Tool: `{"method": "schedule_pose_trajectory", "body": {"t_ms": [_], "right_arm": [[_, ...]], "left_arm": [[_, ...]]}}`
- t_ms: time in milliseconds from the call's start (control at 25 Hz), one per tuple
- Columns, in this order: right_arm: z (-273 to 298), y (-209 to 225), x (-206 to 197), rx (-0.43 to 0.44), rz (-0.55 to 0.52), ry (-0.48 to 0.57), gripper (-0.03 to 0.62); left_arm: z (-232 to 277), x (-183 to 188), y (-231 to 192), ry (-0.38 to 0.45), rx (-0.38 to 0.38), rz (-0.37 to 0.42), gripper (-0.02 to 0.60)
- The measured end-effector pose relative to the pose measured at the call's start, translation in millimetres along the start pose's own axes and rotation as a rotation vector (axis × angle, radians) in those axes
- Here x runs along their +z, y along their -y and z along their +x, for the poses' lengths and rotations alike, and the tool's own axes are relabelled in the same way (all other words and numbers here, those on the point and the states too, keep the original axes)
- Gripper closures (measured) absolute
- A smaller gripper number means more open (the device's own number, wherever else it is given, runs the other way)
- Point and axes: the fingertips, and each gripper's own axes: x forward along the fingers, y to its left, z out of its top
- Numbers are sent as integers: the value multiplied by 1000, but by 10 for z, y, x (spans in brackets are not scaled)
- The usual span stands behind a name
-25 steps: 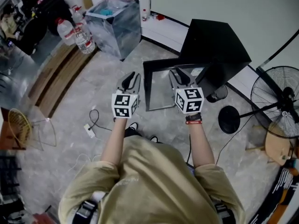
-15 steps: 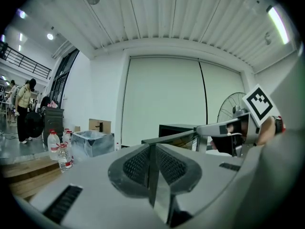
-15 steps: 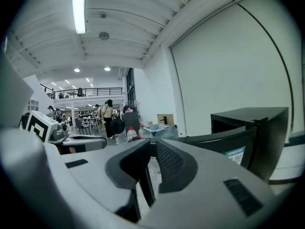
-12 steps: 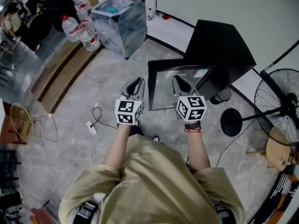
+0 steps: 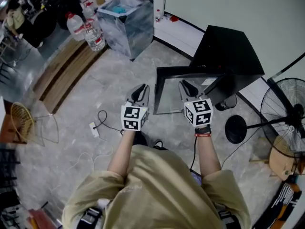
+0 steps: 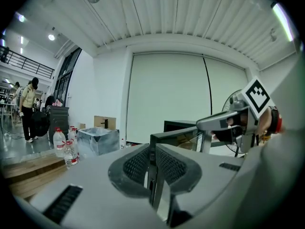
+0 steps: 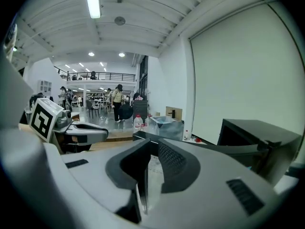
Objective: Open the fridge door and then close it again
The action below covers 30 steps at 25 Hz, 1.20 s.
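Left gripper point(image 5: 140, 88) and right gripper point(image 5: 184, 85) were both closed and empty, the open fridge door point(image 5: 167, 94) just ahead; a pale label point(image 5: 208, 81) beyond the right gripper was unreadably small.

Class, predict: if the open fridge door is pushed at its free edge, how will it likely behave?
The fridge door probably swings easily rather than flexing: it hangs open from one side of the black fridge. Its reflective pane looks stiff, perhaps fragile.
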Motion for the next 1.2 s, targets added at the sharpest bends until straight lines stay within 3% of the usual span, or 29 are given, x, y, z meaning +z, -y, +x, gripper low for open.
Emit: {"method": "schedule_pose_trajectory", "body": {"t_ms": [360, 520, 760, 1200], "right_arm": [[221, -36, 190, 85, -176, -81, 507], [386, -70, 253, 142, -291, -128, 459], [605, -157, 175, 231, -511, -235, 400], [762, -185, -92, 343, -792, -421, 388]], "left_arm": [[33, -201, -198, -48, -3, -32, 528], [104, -312, -205, -72, -14, -34, 528], [140, -479, -261, -105, -30, -33, 526], [312, -971, -369, -235, -110, -23, 526]]}}
